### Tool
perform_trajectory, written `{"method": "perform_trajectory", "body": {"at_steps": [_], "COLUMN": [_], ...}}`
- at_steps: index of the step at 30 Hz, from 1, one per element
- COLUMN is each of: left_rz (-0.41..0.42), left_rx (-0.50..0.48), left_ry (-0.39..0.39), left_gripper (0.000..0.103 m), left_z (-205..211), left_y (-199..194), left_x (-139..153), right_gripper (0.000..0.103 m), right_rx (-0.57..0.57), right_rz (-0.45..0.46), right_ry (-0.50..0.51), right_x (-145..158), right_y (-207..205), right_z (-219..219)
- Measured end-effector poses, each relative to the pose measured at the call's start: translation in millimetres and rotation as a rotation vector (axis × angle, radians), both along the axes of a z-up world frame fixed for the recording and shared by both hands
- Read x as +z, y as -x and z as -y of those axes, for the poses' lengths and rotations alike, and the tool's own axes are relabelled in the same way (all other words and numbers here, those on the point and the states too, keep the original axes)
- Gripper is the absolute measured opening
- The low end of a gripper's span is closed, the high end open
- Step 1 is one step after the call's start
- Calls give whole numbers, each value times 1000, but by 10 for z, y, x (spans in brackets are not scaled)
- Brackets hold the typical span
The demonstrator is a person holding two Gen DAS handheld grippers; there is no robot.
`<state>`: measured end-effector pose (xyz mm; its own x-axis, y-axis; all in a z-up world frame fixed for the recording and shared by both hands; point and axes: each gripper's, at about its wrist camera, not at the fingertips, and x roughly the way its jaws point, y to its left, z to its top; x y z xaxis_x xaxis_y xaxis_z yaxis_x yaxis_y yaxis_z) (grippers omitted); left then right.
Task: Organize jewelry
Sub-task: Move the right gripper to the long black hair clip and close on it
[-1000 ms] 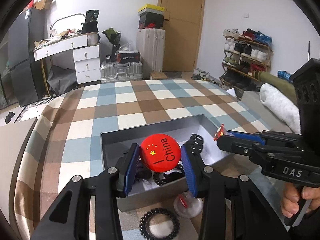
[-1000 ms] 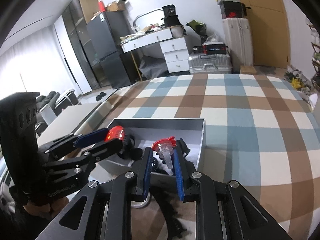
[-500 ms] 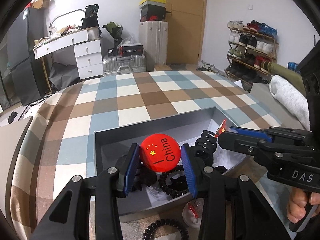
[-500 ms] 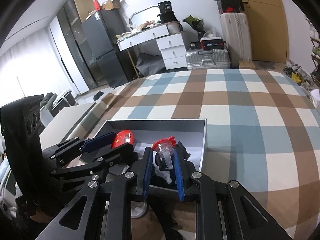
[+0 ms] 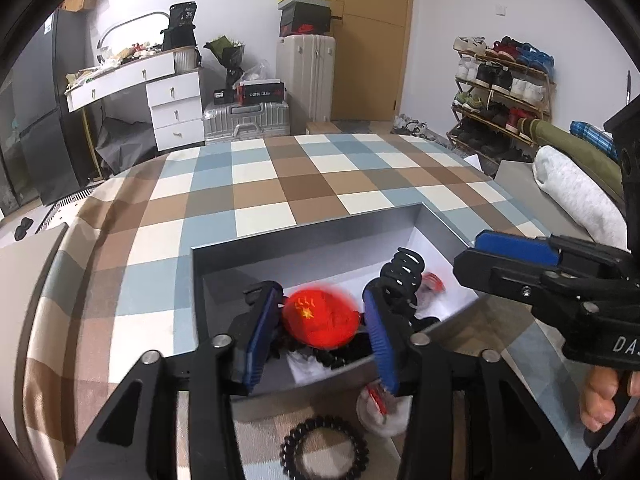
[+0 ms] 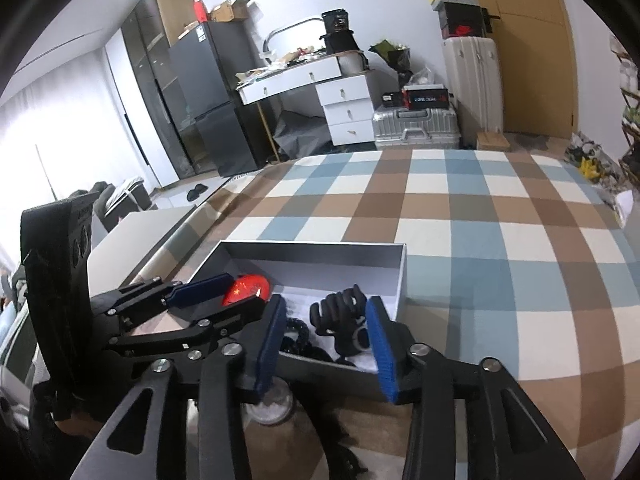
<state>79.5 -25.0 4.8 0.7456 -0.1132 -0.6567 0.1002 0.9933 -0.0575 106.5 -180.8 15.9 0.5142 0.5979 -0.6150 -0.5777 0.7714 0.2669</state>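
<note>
A grey open box [image 5: 304, 236] [image 6: 402, 276] sits on the checked tablecloth and holds hair ties and a black claw clip [image 5: 404, 268] [image 6: 344, 308]. My left gripper [image 5: 320, 320] [image 6: 240, 292] is over the box with its jaws apart; the red round badge [image 5: 320, 322] [image 6: 248, 286] is blurred between them and looks loose. My right gripper [image 6: 326, 330] [image 5: 492, 256] is open and empty over the box's near right part. A small red-and-clear item [image 5: 430, 282] lies blurred inside the box.
A black beaded bracelet [image 5: 324, 450] and a clear round item with red inside [image 5: 382, 410] lie on the cloth in front of the box. A grey lid [image 6: 132, 236] sits at the left. The checked cloth stretches beyond the box.
The right gripper opened and let go of the red-and-clear item, which now lies in the box. The left jaws widened and the red badge dropped lower, blurred.
</note>
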Motion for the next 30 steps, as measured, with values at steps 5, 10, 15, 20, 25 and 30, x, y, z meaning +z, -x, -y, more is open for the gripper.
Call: {"method": "perform_trajectory", "body": {"at_steps": [5,10,15,20,25,30], "left_rz": [34,35,36,18,-25,-89], "left_rx": [19,34,49,42,46,10], "left_ry": [12,55,36,-4,-46,-101], "left_gripper": [82,102,102,102,102,102], "left_z": [-51,-153,-168,-149,-131,-45], "left_y": [178,328,438,462,429,407], "left_x": [93,133,124,48,-69,-218], "right_gripper": [85,99,100,100,100,100], "right_rx": [4,-36,-66,-57,-55,-26], "right_rz": [7,12,-38,-52,-91,-123], "right_ry": [24,80,107,135,163,202], "right_x": [38,-9,-122,-189,-285,-399], "right_y": [78,133,144,193,161,181], "right_z": [80,173,264,302,302,230]}}
